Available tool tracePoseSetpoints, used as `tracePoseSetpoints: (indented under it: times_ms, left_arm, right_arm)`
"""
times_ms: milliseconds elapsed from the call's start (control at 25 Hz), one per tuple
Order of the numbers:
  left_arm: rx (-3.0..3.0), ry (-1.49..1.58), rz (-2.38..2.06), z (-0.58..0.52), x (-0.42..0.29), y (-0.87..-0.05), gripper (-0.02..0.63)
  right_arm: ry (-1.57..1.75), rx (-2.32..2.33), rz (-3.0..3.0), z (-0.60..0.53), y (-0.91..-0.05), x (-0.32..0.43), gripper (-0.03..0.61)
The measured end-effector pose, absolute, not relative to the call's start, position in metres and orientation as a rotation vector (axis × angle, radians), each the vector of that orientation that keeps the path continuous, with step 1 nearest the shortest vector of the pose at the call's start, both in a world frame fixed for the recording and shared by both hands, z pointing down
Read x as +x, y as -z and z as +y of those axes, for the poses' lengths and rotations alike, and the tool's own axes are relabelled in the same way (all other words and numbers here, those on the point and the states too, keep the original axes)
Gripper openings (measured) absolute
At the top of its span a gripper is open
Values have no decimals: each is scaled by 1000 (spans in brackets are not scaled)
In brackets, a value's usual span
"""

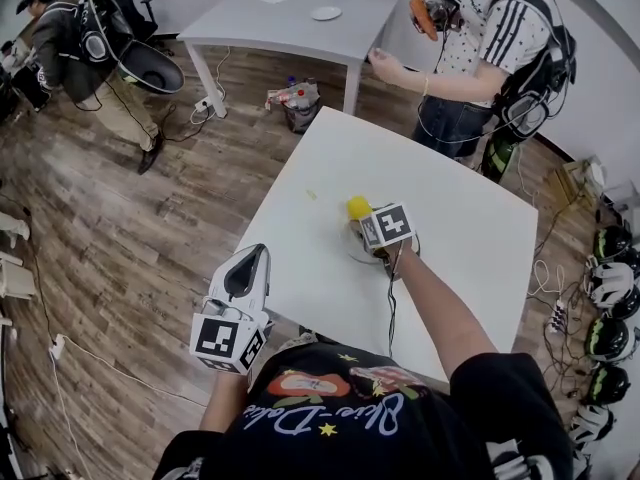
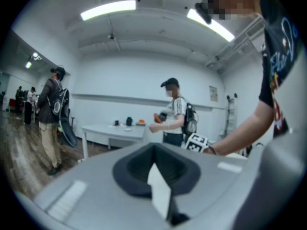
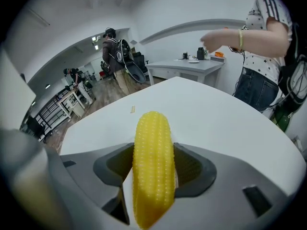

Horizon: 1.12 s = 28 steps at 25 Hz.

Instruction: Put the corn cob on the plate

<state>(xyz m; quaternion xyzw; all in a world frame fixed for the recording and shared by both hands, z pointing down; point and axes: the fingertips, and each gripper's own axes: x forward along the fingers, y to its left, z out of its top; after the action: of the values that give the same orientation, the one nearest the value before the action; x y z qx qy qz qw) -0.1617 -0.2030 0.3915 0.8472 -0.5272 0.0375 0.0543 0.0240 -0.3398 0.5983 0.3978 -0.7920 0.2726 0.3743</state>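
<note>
A yellow corn cob [image 3: 152, 138] stands up between the jaws of my right gripper [image 3: 154, 169], which is shut on it. In the head view the corn cob [image 1: 357, 208] and right gripper [image 1: 368, 226] hang over the middle of the white table [image 1: 470, 228], above the faint rim of a white plate [image 1: 353, 255]. Whether the cob touches the plate I cannot tell. My left gripper [image 1: 246, 268] is held off the table's near left edge, jaws together with nothing in them. The left gripper [image 2: 156, 171] looks out over the room.
A person in a striped shirt [image 1: 480, 48] stands at the table's far side holding an orange thing. A second table [image 1: 290, 18] behind carries a small plate [image 1: 326, 13]. Another person [image 1: 90, 48] stands far left. Helmets [image 1: 605, 308] and cables lie on the floor at right.
</note>
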Motion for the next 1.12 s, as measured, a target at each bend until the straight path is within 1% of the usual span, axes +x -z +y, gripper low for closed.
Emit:
tracePoseSetpoints:
  times_ms: [280, 600, 640, 680, 720, 760, 800, 920, 1120]
  left_arm:
    - [2593, -126, -1574, -201, -161, -395, -9]
    - [2664, -94, -1500, -213, -146, -392, -9]
    - [2669, -95, -1492, -214, -144, -393, -9]
    - [2674, -96, -1484, -215, -141, -393, -9]
    - [2679, -97, -1474, -216, -137, -393, -9]
    - [2685, -97, -1462, -216, -134, -393, -9]
    - [2692, -97, -1449, -216, -129, -393, -9]
    - [2710, -97, -1416, -217, -117, -392, -9]
    - [2731, -104, -1376, -217, -104, -392, -9]
  right_arm:
    - [-671, 1079, -2147, -333, -576, 20, 261]
    - [-602, 1321, -2435, -302, -488, 30, 258]
    - [-571, 1356, -2457, -297, -479, 33, 237]
    - [-534, 1399, -2473, -293, -469, 38, 149]
    - [-498, 1442, -2484, -289, -459, 43, 80]
    - [-466, 1477, -2493, -285, -451, 49, 56]
    - [-441, 1504, -2502, -280, -444, 54, 39]
    - [-416, 1555, -2526, -269, -433, 66, 18]
    - [-395, 1600, -2522, -257, -428, 79, 14]
